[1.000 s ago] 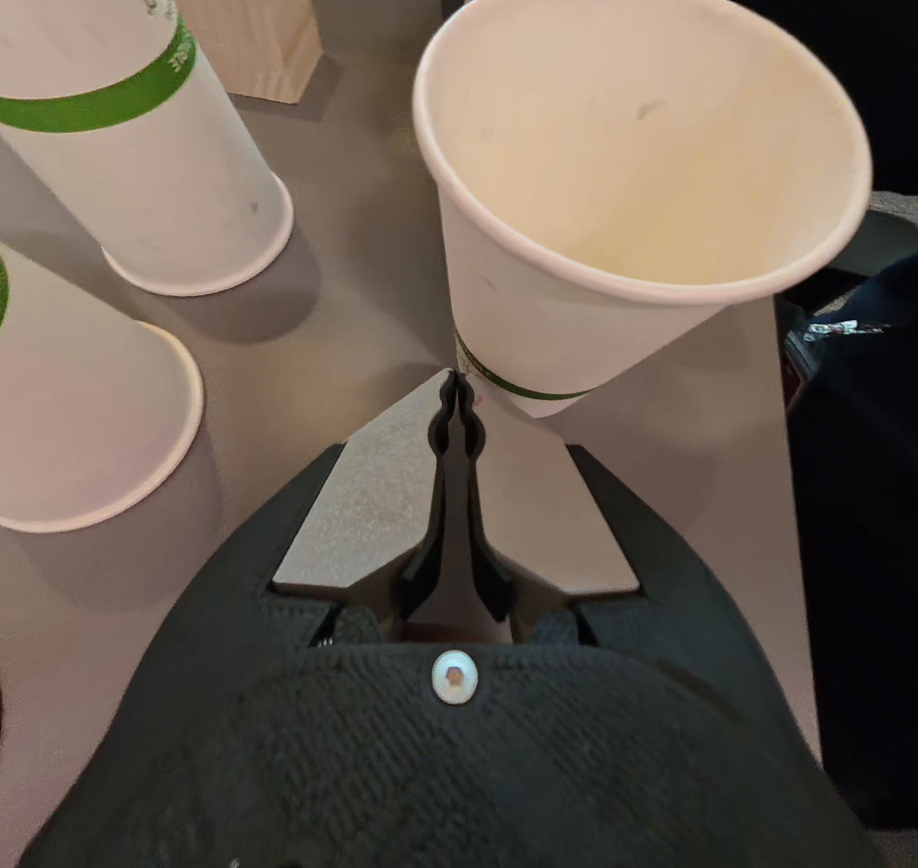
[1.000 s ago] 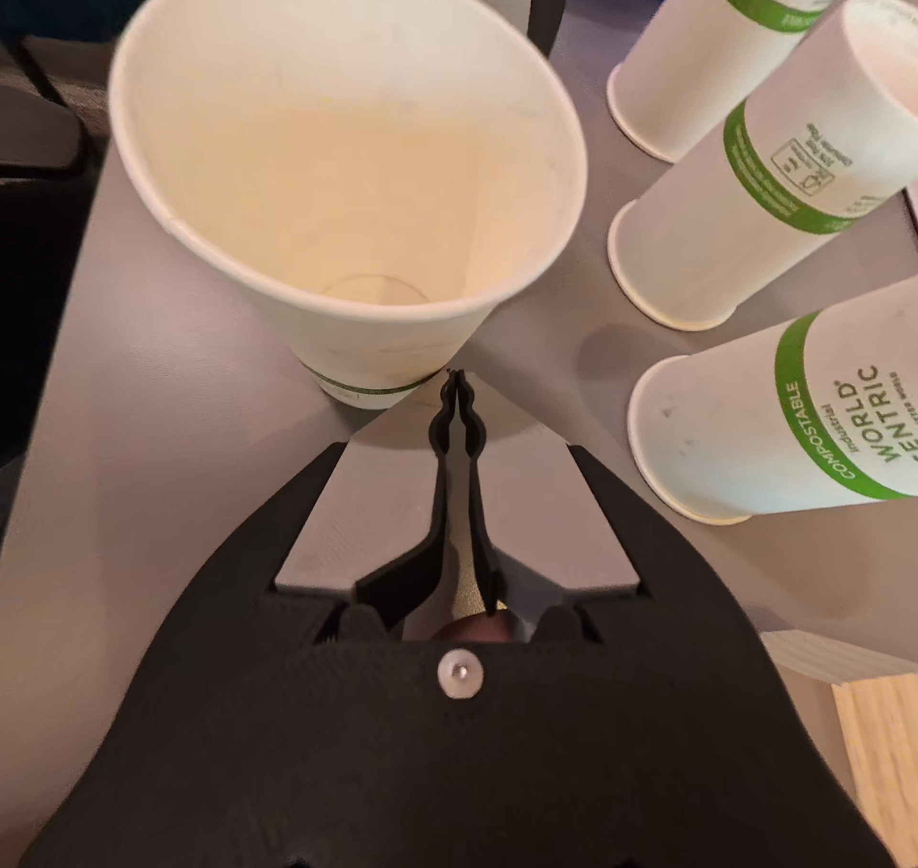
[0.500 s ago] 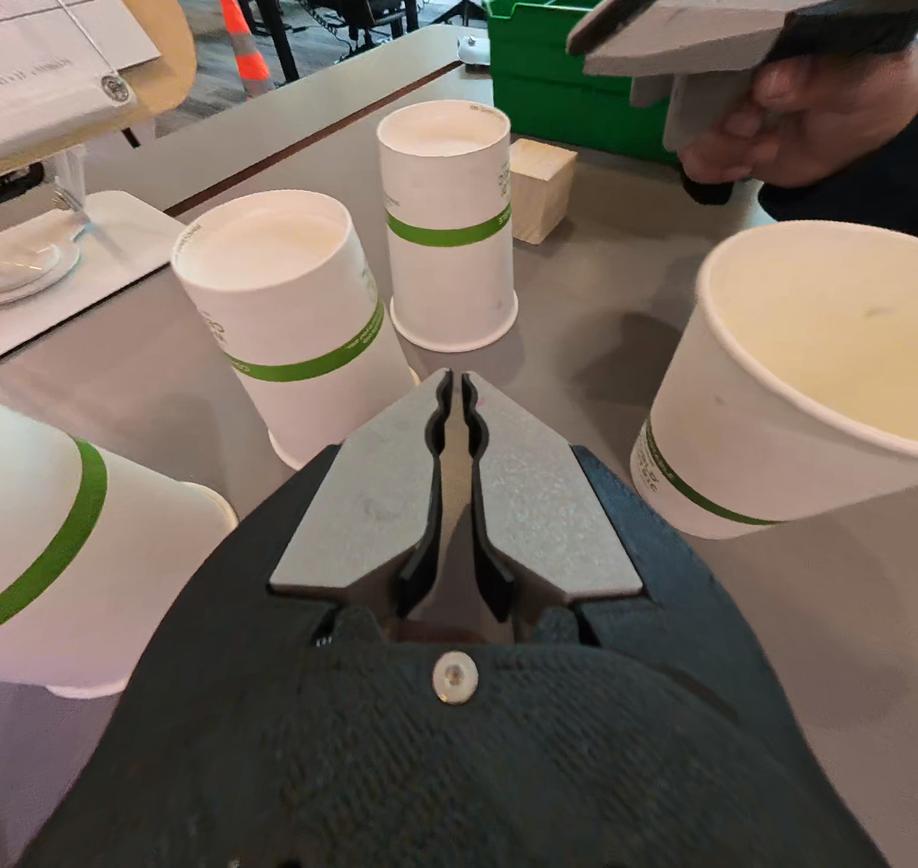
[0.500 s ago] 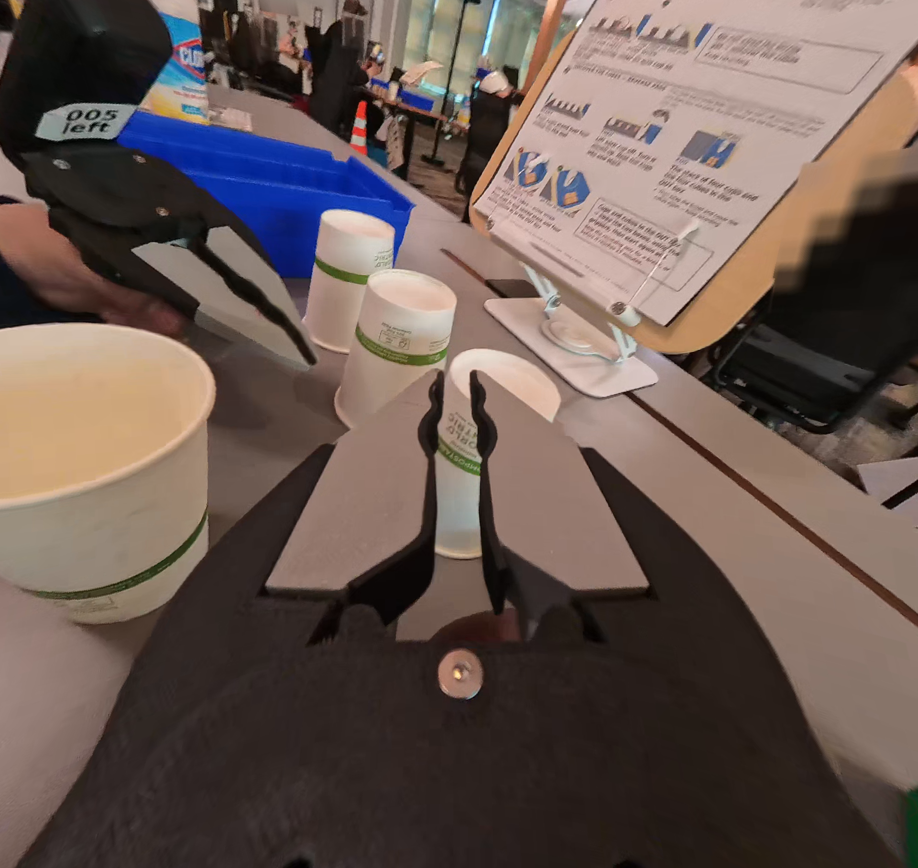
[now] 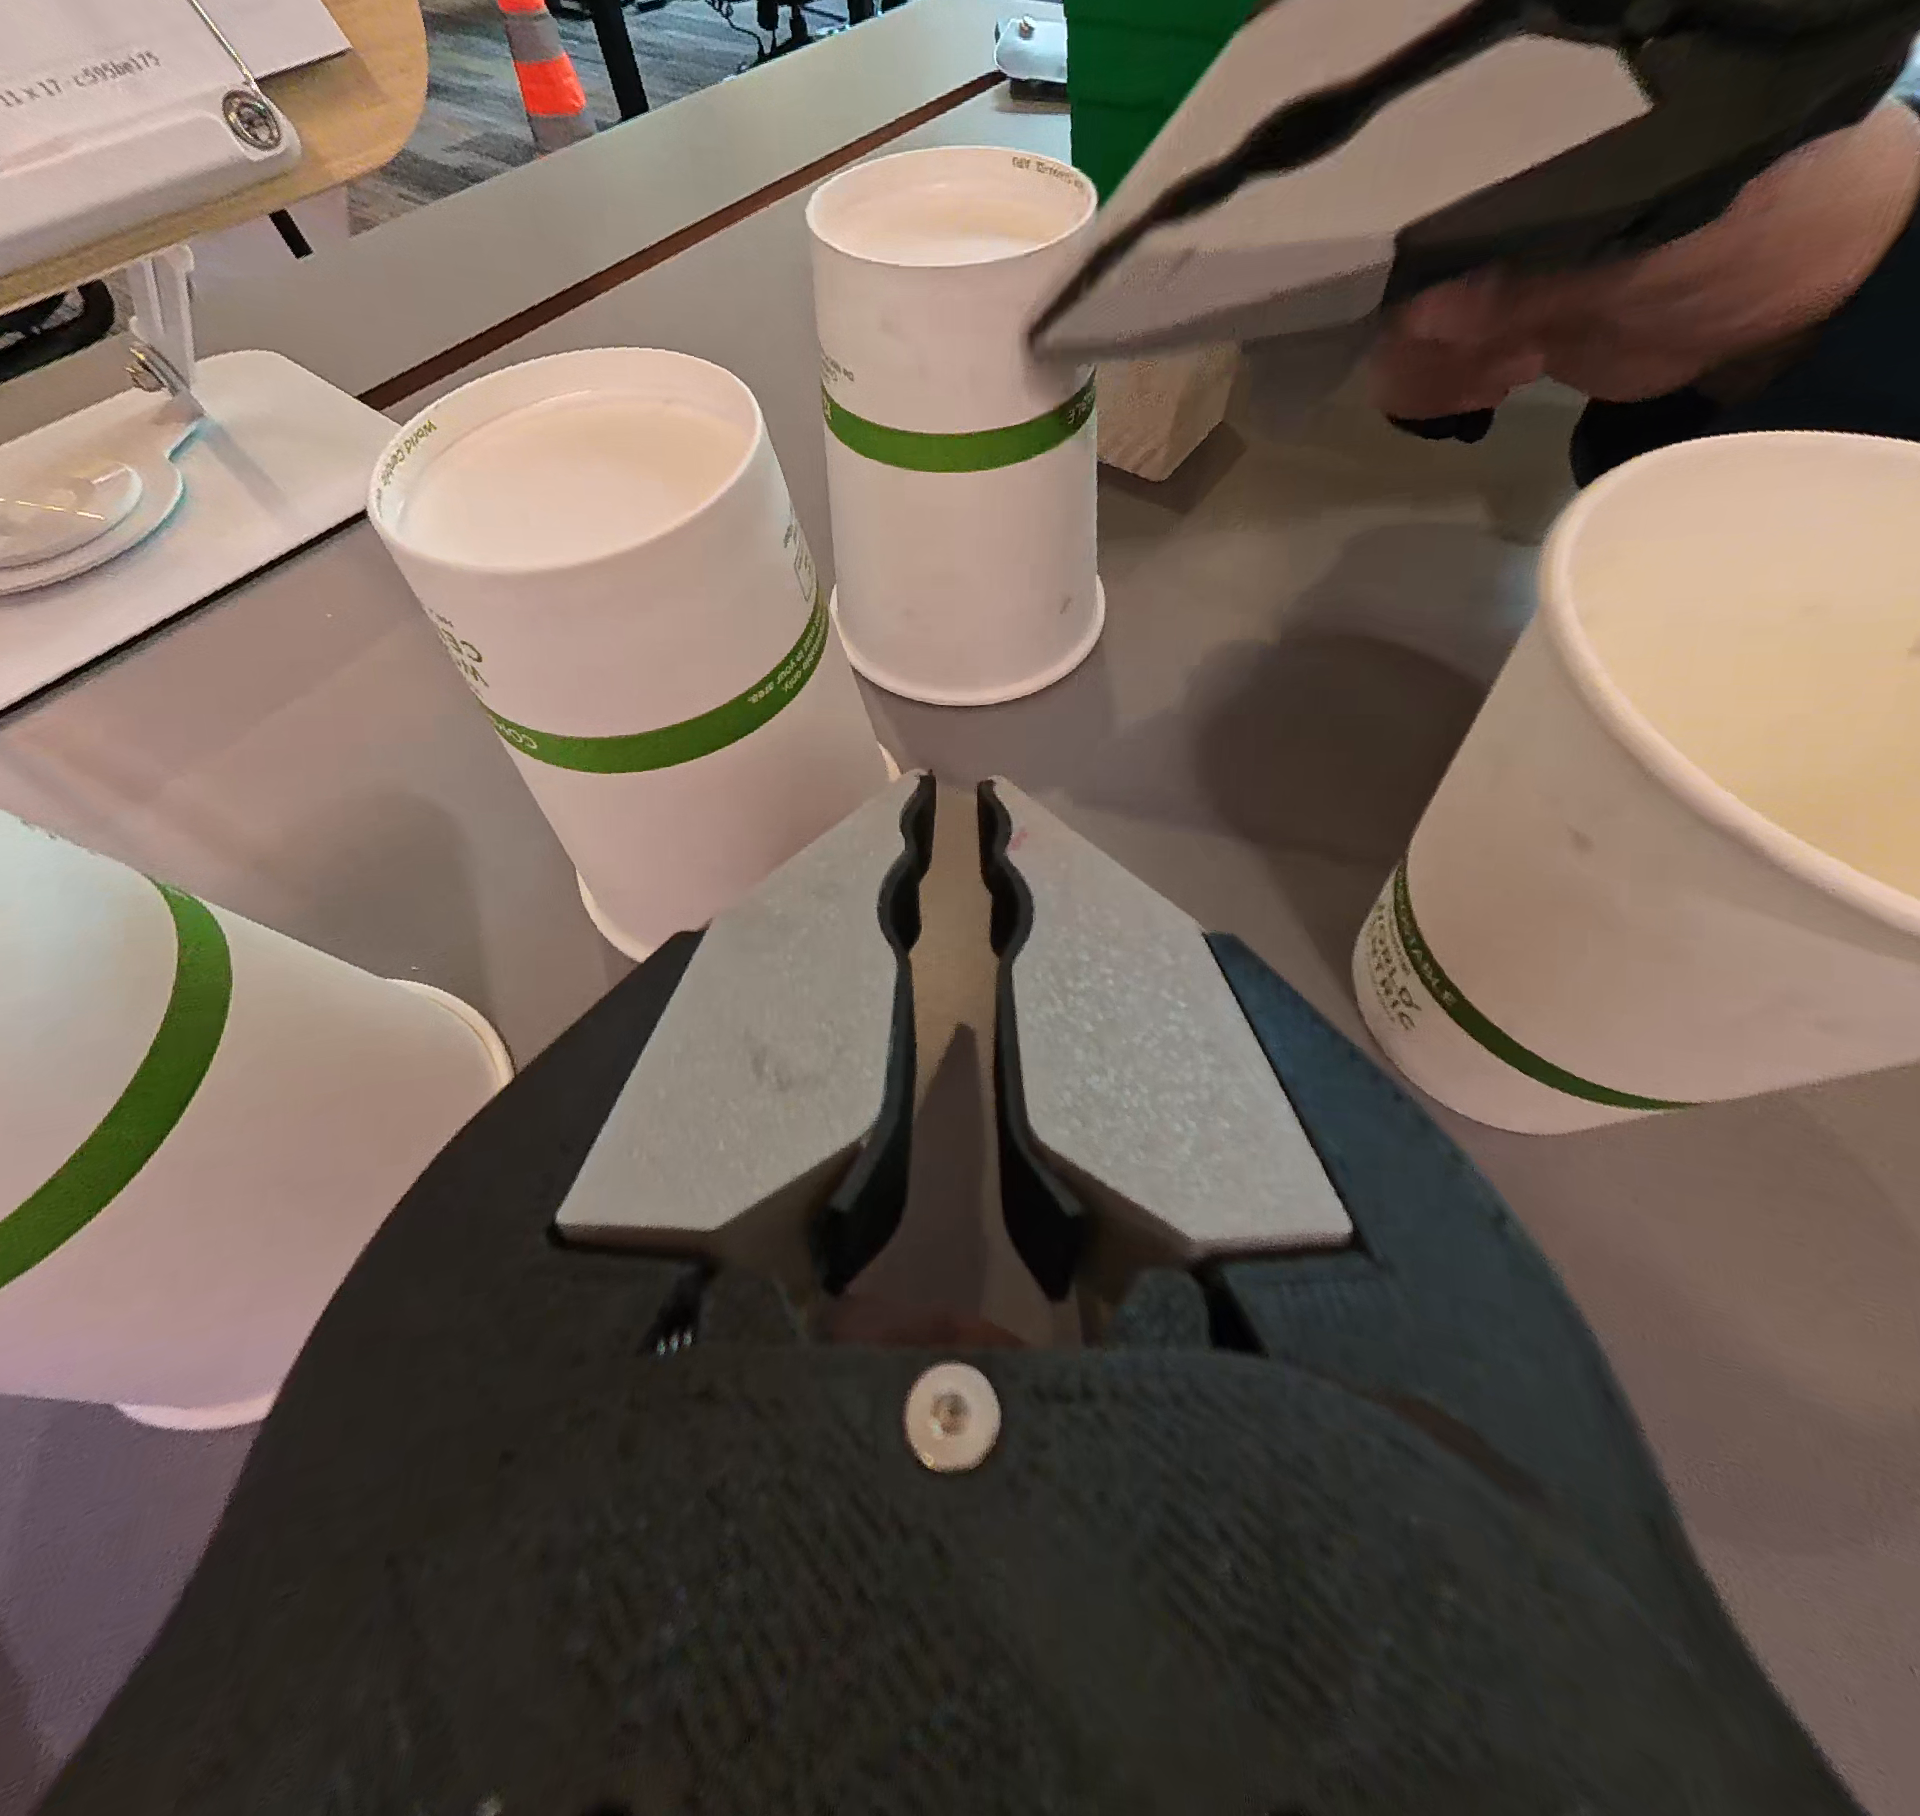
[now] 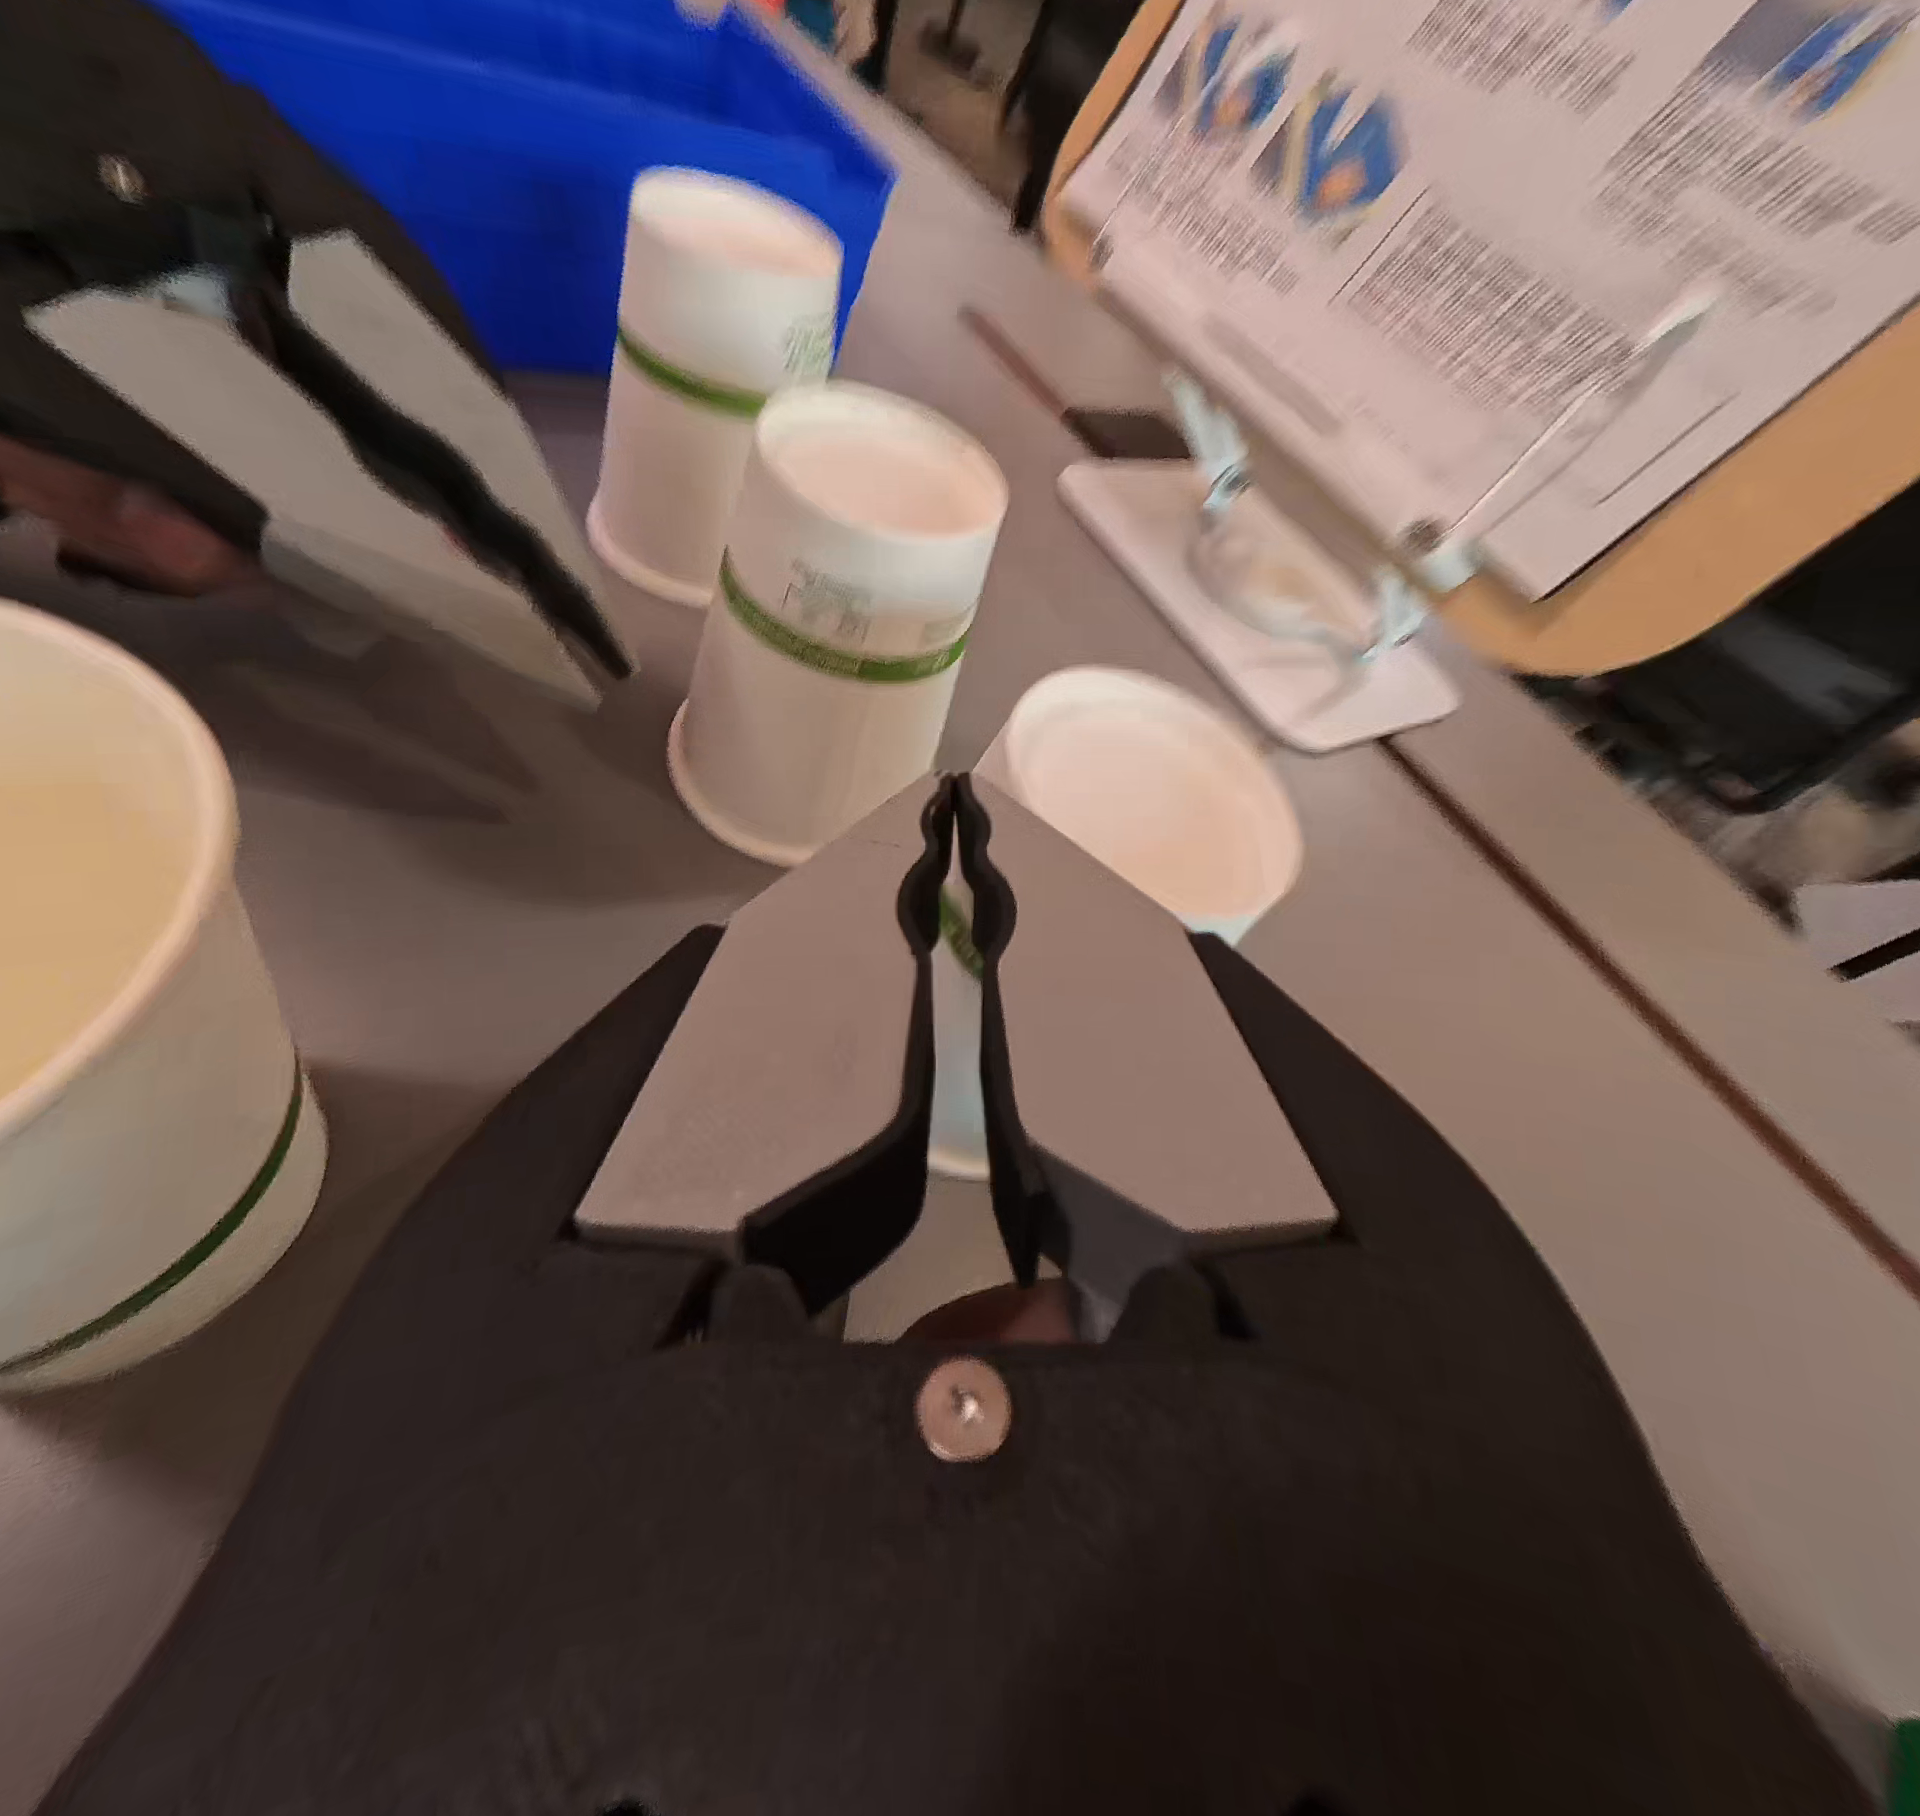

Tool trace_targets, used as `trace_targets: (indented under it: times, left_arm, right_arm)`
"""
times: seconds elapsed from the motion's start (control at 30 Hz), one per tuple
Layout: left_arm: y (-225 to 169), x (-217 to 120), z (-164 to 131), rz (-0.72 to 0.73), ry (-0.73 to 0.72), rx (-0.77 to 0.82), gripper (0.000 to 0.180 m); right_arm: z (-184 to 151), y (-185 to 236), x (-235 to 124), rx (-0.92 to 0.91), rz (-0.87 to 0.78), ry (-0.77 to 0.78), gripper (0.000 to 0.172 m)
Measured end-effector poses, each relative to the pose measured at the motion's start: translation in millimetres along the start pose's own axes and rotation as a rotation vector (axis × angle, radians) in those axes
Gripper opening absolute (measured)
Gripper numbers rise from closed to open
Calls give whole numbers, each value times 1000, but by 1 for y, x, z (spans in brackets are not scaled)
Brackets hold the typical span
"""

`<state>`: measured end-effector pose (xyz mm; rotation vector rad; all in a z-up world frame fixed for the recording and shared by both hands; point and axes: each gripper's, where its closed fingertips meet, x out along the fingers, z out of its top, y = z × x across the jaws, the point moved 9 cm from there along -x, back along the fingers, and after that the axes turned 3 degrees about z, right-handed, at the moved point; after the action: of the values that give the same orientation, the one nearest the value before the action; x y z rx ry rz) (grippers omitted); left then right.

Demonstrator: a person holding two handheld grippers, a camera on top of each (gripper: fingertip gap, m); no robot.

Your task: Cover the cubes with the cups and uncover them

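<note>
A: Where do your grippers stand?

B: Your left gripper [image 5: 956,790] sits low at centre frame, fingers a narrow slit apart with only bare grey table [image 5: 1247,561] showing between the tips; it holds nothing. Your right gripper [image 6: 951,790] has its fingertips pressed together, nothing pinched between them. In the left wrist view it also shows at the upper right, its tip in front of the far cup.

A: And the cups?

B: In your left view, three white cups with green bands stand upside down: the far cup [image 5: 961,478] at upper centre, the middle cup [image 5: 623,623] left of centre, the near cup [image 5: 156,1091] at the left edge. One upright cup [image 5: 1662,810] stands mouth up at the right edge. In your right view that upright cup sits at the left edge, with the three inverted ones running from upper centre down behind your fingers.

A: The cubes?

B: You can see one wooden cube [image 5: 1164,416] uncovered, just right of the far cup and partly behind your right gripper. Whether anything sits under the inverted cups cannot be told.
</note>
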<state>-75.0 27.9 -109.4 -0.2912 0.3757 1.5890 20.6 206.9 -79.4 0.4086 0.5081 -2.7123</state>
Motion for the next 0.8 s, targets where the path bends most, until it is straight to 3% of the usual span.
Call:
trace_targets:
  times: [0.17,0.3,0.37,0.5,0.73,0.8]
  left_arm:
    - [1,0,0,-2,-6,-10,6]
    - [1,2,-2,-2,11,-5,7]
    - [0,3,-2,1,14,2,7]
    - [1,3,-2,3,14,0,7]
    - [0,4,-3,0,22,2,7]
    - [0,4,-3,0,24,7,7]
  right_arm:
    - [28,-2,-29,52,-69,-268,0]
    - [20,-11,-22,89,-97,-234,18]
    - [7,-10,-10,97,-27,-129,0]
    - [5,-15,-7,142,-30,-80,0]
    - [18,-10,-19,148,-17,-238,8]
    - [7,-12,-8,178,-8,-135,9]
